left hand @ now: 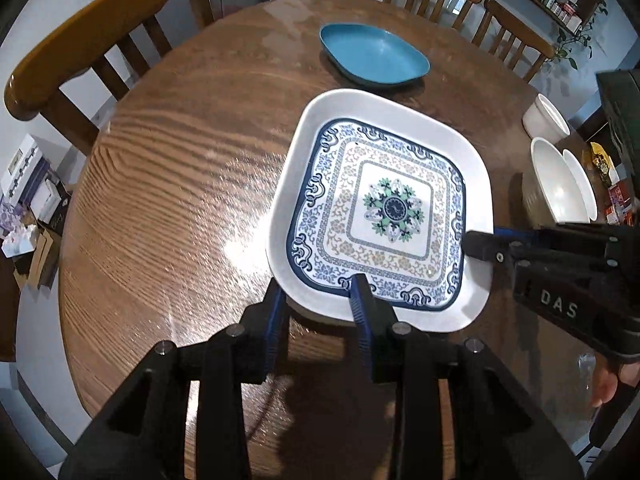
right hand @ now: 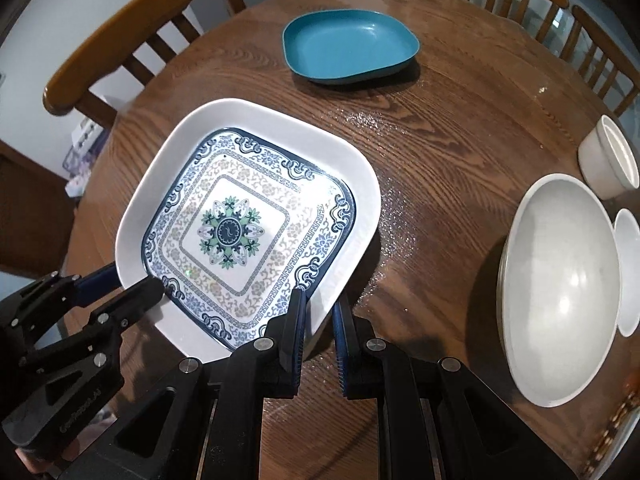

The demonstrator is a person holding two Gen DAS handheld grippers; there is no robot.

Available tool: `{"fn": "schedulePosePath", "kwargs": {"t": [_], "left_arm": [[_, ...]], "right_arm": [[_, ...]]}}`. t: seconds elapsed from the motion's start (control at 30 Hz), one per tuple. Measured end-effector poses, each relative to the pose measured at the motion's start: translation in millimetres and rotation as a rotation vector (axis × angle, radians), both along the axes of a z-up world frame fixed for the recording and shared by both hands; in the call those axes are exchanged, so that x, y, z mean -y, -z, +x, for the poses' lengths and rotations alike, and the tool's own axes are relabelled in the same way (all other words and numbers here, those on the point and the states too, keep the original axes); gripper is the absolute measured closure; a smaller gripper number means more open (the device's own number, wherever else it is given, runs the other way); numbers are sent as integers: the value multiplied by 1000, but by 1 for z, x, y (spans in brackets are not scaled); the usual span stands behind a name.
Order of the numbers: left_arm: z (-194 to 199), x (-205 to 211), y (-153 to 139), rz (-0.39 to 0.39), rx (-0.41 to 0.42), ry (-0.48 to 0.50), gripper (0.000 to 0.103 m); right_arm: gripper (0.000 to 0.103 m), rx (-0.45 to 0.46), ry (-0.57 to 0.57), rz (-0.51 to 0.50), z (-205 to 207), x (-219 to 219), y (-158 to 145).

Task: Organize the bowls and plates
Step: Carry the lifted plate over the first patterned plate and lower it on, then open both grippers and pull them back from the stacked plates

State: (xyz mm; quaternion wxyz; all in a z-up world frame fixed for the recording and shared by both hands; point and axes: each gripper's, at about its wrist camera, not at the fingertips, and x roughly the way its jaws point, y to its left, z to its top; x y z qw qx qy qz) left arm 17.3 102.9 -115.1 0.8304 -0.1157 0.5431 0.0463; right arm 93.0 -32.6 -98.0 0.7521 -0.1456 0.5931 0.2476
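**Left wrist view**
- Read "DAS" in pale raised letters on the body of the right gripper (left hand: 486, 238), well right of and nearer than the dish (left hand: 374, 56).
- Treat the labels on the shelf (left hand: 560, 0) jars, far right of the dish, as too small to read; likewise the print on the boxes (left hand: 28, 200) on the floor, far left.
- Find the plate (left hand: 380, 208), blue-patterned with a white border, just nearer than the dish on the table (left hand: 180, 200). Cannot tell whether one piece or two nested.
- Find the left gripper (left hand: 318, 300) at the plate's near edge, jaws partly open astride the rim, one finger outside it and one over the pattern. Cannot tell whether the pads press.
- Note the bowl (left hand: 560, 184) and cup (left hand: 546, 118) right of the dish, at the table edge, the bowl partly cut off by the right gripper.
- Note part of a hand (left hand: 608, 388) at the lower right, mostly out of frame.

**Right wrist view**
- Treat the faint writing on the left gripper (right hand: 136, 283) body as illegible.
- Find the right gripper (right hand: 320, 316) nearly closed, clamped on the plate (right hand: 240, 220) corner farthest from the dish (right hand: 348, 46).
- See one left finger on top of the plate rim, the other under it and mostly hidden.
- Note a small bowl (right hand: 630, 268) beside the bowl (right hand: 560, 280), cut off by the frame edge.
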Motion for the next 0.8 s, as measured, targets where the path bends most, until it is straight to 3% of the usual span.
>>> {"fn": "schedulePosePath", "kwargs": {"t": [0.23, 0.53, 0.8], "left_arm": [[-5, 4, 2, 17, 0, 15, 68], [19, 9, 4, 72, 19, 61, 68], [16, 5, 0, 12, -5, 73, 66]], "right_arm": [[87, -9, -10, -69, 6, -12, 10], [86, 8, 44, -88, 27, -16, 12], [86, -17, 45, -93, 33, -17, 10]]}}
